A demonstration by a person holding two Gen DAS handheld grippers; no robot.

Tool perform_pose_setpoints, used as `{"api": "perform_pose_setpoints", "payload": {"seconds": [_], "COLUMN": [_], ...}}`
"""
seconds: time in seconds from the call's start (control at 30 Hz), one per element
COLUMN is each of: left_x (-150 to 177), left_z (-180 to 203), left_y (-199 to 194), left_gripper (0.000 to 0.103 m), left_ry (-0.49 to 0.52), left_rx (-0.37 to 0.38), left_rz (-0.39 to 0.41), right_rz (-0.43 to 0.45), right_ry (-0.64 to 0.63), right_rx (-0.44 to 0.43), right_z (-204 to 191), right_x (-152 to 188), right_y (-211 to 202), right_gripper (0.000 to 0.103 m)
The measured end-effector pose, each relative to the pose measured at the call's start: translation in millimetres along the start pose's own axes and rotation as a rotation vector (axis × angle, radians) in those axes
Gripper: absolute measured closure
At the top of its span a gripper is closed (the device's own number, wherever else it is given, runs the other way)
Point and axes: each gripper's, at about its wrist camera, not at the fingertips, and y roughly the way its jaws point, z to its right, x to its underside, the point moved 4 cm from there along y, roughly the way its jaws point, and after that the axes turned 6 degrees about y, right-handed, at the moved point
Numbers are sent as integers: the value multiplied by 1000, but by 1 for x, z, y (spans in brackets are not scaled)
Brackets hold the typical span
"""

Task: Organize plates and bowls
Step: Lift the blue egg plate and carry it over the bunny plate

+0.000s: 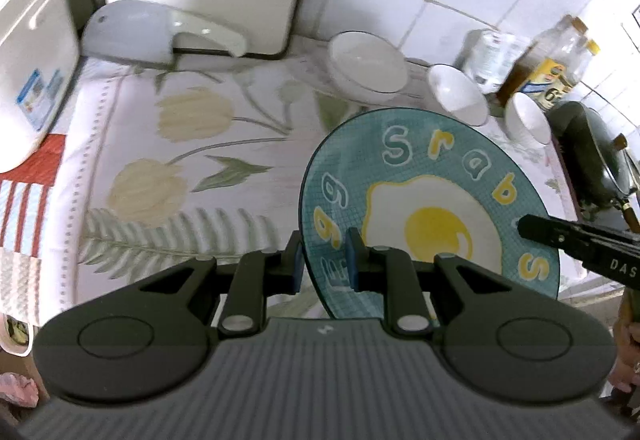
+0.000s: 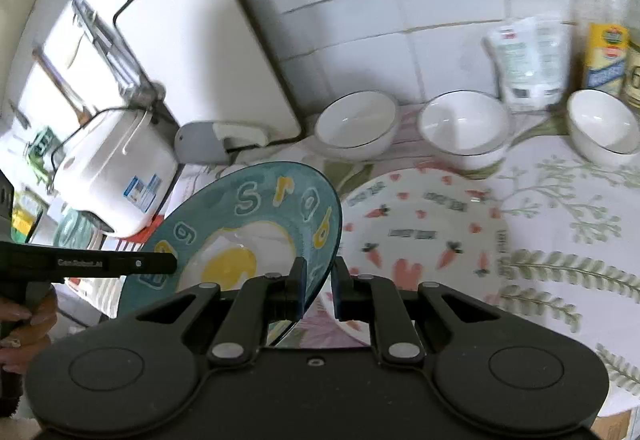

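Teal egg plate (image 1: 432,196) hangs tilted above the floral surface (image 1: 180,160), its rim clamped in both the left tongs (image 1: 323,260) and right tongs (image 2: 319,286). At two o'clock lies the carrot plate (image 2: 424,232); three white bowls (image 2: 464,126) line twelve o'clock.

A floral cloth (image 2: 560,224) covers the worktop. On it lie a carrot plate (image 2: 424,228) in the middle, three white bowls (image 2: 464,128) along the far edge, bottles (image 2: 600,24) far right, and a white appliance (image 2: 116,168) left.
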Motion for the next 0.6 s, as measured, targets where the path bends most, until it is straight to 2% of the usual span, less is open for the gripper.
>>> {"api": "perform_pose_setpoints", "payload": {"seconds": [0.17, 0.3, 0.6], "left_x": [-3, -9, -11], "left_z": [40, 57, 70], "left_y": [14, 35, 95], "left_gripper": [84, 84, 84], "left_ry": [45, 38, 10], "left_rx": [11, 23, 12], "left_rz": [6, -6, -93], "right_rz": [19, 11, -71], "right_ry": [23, 37, 86], "right_rx": [21, 37, 53], "right_z": [33, 60, 109], "right_x": [-9, -14, -17], "right_y": [-17, -17, 23], "right_gripper": [86, 86, 86]}}
